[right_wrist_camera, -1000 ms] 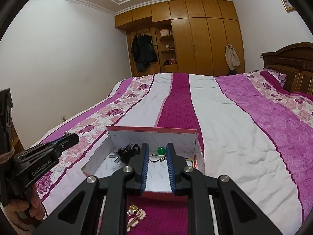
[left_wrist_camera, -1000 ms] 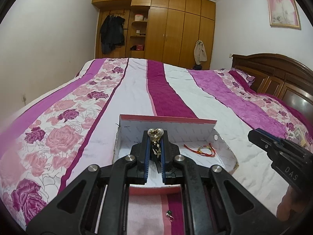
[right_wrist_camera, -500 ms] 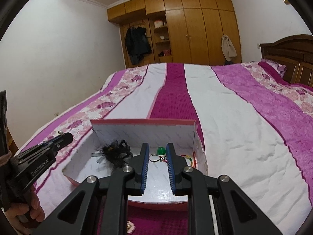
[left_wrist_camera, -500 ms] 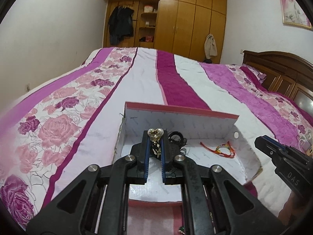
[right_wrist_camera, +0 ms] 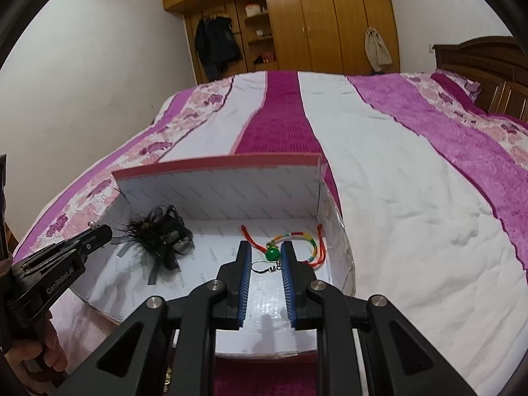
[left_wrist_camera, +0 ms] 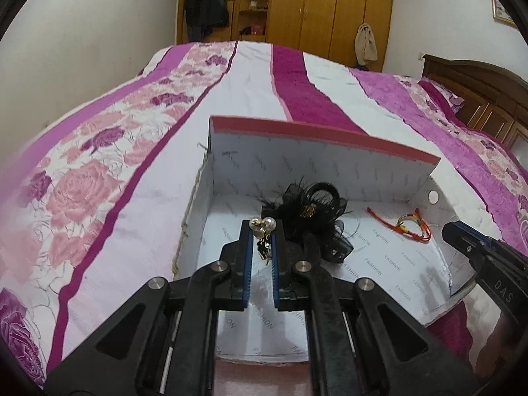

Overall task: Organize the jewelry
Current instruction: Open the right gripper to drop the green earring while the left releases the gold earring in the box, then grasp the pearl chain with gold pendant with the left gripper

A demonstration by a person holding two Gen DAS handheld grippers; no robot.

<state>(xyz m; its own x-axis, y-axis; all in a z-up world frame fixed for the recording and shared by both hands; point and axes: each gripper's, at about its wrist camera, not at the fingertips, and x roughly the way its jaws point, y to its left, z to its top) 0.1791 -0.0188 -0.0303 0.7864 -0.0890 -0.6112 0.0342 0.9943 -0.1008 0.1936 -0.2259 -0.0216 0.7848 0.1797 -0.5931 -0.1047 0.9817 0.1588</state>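
Bed (right_wrist_camera: 389,178) with striped floral pink-purple cover; open white box (right_wrist_camera: 217,191), red-rimmed, resting on it.

Box (left_wrist_camera: 330,161): white interior printed with grey lettering, pink-red rim. Bedspread (right_wrist_camera: 396,171): white, magenta and lilac stripes, pink and purple rose print along the left band. Hair ornament (left_wrist_camera: 310,214): black, feathery. Cord bracelet (right_wrist_camera: 297,237): red with green, yellow and white bands. Earring bead (right_wrist_camera: 272,254): green. Gripper pads (right_wrist_camera: 245,283): blue; frames black.
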